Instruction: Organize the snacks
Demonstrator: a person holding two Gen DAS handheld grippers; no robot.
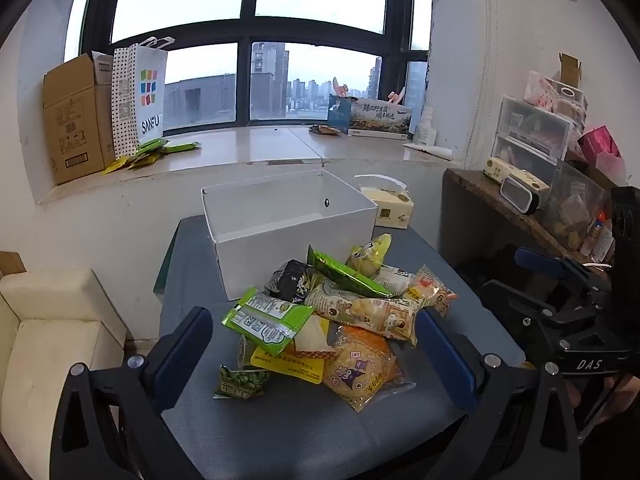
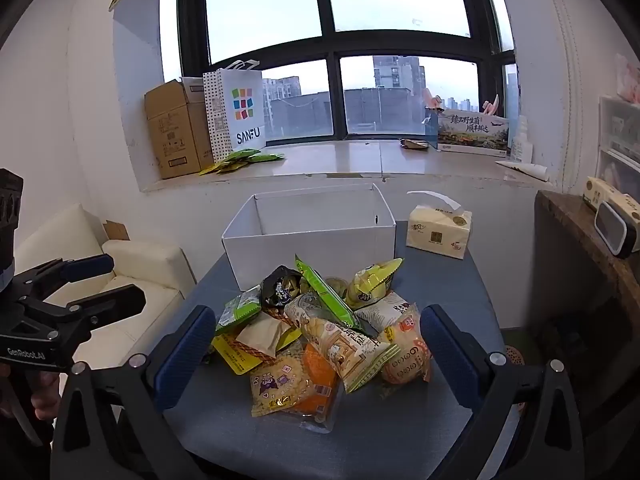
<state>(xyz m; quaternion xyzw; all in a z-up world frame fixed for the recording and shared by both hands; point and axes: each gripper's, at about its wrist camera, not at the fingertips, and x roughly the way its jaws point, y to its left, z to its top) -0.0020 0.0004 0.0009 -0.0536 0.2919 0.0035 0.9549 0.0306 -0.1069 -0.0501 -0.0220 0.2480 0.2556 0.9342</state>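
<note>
A pile of snack packets [image 1: 332, 320] lies on a grey-blue table [image 1: 304, 432], also in the right wrist view [image 2: 320, 336]. Behind it stands an empty white box [image 1: 288, 224], open at the top, also seen from the right [image 2: 312, 232]. My left gripper [image 1: 316, 356] is open and empty, hovering in front of the pile. My right gripper [image 2: 318, 352] is open and empty, also before the pile. The right gripper shows at the right edge of the left view [image 1: 560, 280]; the left gripper shows at the left edge of the right view [image 2: 100, 284].
A tissue pack [image 2: 438, 232] sits right of the box. A cream sofa [image 1: 48, 340] stands left of the table, a dark shelf [image 1: 520, 208] with bins right. The windowsill [image 2: 340, 160] holds a cardboard box, a shopping bag and green packets.
</note>
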